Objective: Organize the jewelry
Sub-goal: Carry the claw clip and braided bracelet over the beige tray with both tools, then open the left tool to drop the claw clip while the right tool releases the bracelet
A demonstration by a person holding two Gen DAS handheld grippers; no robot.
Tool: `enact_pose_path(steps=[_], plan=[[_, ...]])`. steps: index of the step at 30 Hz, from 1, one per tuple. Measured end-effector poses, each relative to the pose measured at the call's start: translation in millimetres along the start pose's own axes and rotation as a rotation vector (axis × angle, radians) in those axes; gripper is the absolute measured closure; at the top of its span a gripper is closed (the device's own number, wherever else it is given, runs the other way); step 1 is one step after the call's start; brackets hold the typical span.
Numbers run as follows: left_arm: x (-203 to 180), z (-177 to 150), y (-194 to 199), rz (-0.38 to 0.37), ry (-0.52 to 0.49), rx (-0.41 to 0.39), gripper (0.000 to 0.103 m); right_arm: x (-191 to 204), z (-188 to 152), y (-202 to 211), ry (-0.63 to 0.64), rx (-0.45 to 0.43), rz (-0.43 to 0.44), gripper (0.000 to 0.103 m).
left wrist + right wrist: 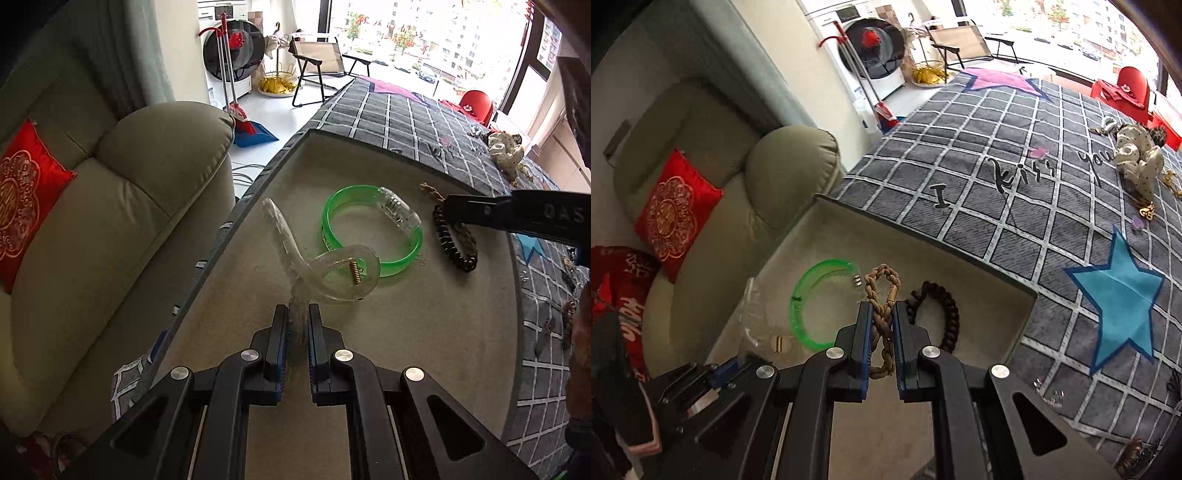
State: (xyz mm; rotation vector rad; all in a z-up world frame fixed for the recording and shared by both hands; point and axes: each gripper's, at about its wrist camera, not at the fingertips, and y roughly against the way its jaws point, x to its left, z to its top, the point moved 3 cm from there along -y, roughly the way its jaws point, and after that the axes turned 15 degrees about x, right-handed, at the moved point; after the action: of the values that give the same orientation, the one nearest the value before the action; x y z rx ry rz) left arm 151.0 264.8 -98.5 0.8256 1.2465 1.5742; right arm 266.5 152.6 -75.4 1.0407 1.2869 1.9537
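A beige felt-lined tray (406, 332) lies on a grey checked blanket. My left gripper (297, 310) is shut on a clear plastic bracelet (332, 273) with a small brass spring, held just over the tray floor. A green bangle (334, 214) and a dark beaded bracelet (448, 247) lie in the tray. My right gripper (882, 308) is shut on a brown braided rope bracelet (882, 295), above the tray (979, 295). The green bangle (799, 306) and the dark beaded bracelet (951, 314) show beside it. The right gripper's finger (476, 212) also shows in the left wrist view.
More loose jewelry (1145, 212) and a spotted cloth (1137, 158) lie on the blanket (1015, 206) at the far right. A beige sofa (110, 229) with a red cushion (26, 195) stands left of the tray.
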Motion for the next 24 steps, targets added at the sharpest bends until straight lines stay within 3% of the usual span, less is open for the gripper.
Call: enact_pose_path(steps=[14,16,18,19,24], plan=[[-3,2,-2,0.046,-0.003,-0.001,0.091,-2,-3,-14,0.002,0.012,-0.020,0.088],[-4,2,-2,0.051,-0.002,-0.001,0.091,-3,-3,-15,-0.003,0.017,-0.013,0.081],[-5,2,-1,0.061,-0.003,0.000,0.091,-4,-4,-16,-0.008,0.026,-0.009,0.058],[-5,1,0,0.063,-0.004,0.000,0.091,-4,-4,-17,-0.009,0.026,-0.007,0.054],[-7,1,0,0.055,-0.009,-0.006,0.091,-3,-8,-12,-0.003,0.017,0.009,0.048]])
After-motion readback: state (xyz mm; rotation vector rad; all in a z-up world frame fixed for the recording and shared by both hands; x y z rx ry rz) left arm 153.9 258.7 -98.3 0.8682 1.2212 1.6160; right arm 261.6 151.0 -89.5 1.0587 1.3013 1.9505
